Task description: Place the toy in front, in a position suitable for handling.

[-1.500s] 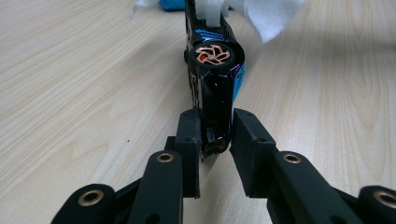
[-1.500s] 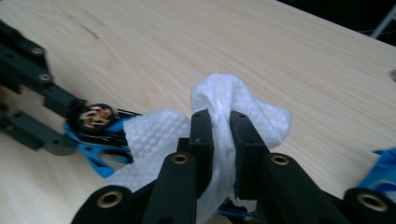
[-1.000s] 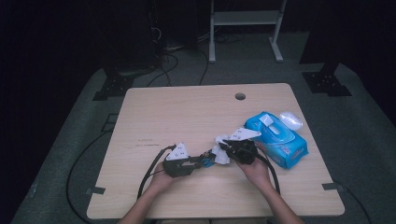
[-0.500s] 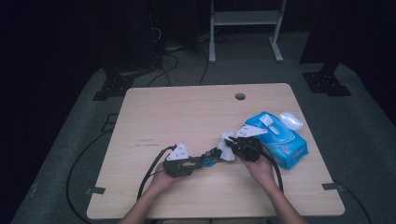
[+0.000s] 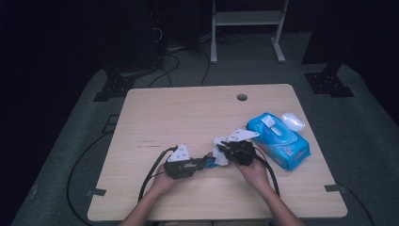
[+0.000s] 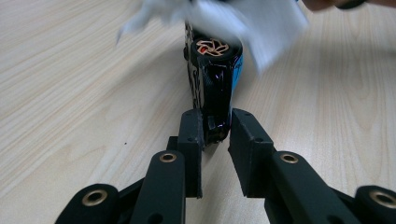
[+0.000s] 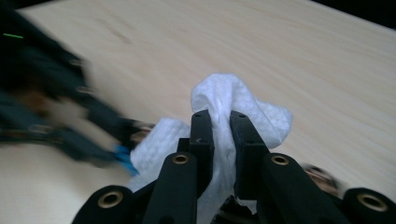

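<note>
1. My left gripper (image 5: 207, 163) is on the near left part of the table (image 5: 188, 113). Its two black jaws are flat, hard blocks, and they are squeezed tight on a small toy car (image 6: 214, 81).
2. The toy car is shiny and dark, with a bit of blue on one side and a round wheel with orange spokes. It lies on its side on the wood, in the near middle of the table, between my two hands. In the high view it is too small to see well.
3. A white wipe (image 7: 233, 109) sits just right of the car and touches its far end. It is soft, bumpy and scrunched up. In the left gripper view the wipe is blurry and hides the car's far end.
4. My right gripper (image 7: 219, 126) is pinched shut on that wipe. The cloth puffs out above and beside the jaws.
5. The table is pale wood with thin lines in it and a small round hole (image 5: 242, 97) near the far edge.
6. On the right lies a blue, puffy wipes pack (image 5: 278, 141) with its white flap up. I cannot see inside it.
</note>
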Demonstrator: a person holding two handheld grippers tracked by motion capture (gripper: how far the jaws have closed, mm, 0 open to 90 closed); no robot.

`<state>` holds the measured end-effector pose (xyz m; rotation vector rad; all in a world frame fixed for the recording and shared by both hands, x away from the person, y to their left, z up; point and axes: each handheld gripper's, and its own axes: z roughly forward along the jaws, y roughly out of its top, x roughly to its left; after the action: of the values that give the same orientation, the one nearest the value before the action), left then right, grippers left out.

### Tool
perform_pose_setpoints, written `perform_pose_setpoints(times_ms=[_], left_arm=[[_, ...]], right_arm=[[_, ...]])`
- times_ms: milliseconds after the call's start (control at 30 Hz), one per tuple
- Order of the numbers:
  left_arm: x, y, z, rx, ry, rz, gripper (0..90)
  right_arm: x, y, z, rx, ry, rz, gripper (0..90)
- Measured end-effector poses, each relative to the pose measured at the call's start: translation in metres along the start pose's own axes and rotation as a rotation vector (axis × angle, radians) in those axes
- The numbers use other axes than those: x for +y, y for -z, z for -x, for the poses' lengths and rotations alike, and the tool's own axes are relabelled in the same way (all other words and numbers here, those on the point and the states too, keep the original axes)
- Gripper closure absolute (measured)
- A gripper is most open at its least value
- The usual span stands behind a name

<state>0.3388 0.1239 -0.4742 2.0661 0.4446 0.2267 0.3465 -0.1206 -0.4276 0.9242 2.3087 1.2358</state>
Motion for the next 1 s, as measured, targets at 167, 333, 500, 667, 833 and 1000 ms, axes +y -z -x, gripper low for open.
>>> perform_pose_setpoints(times_ms=[167,333,500,667,833,1000], left_arm=[[0.000,0.000,0.001,0.000,-0.001,-0.003,74.2],[0.000,0.001,0.001,0.000,-0.012,-0.005,75.5],[0.001,-0.001,0.002,-0.002,-0.015,0.002,74.8],[0.008,-0.006,0.003,0.007,-0.009,0.015,67.0],[0.025,-0.023,-0.004,0.014,0.011,-0.020,47.5],[0.036,-0.043,-0.005,0.003,-0.003,-0.049,45.2]], right_arm=[[0.005,-0.007,-0.022,0.077,0.045,0.005,80.0],[0.004,-0.003,-0.006,0.054,0.028,-0.003,79.7],[-0.003,0.009,0.024,-0.061,-0.041,-0.010,79.9],[-0.007,0.010,0.031,-0.038,-0.095,0.003,80.2],[-0.006,0.009,0.027,-0.043,-0.078,0.000,80.2],[-0.007,0.009,0.027,-0.034,-0.083,0.004,80.2]])
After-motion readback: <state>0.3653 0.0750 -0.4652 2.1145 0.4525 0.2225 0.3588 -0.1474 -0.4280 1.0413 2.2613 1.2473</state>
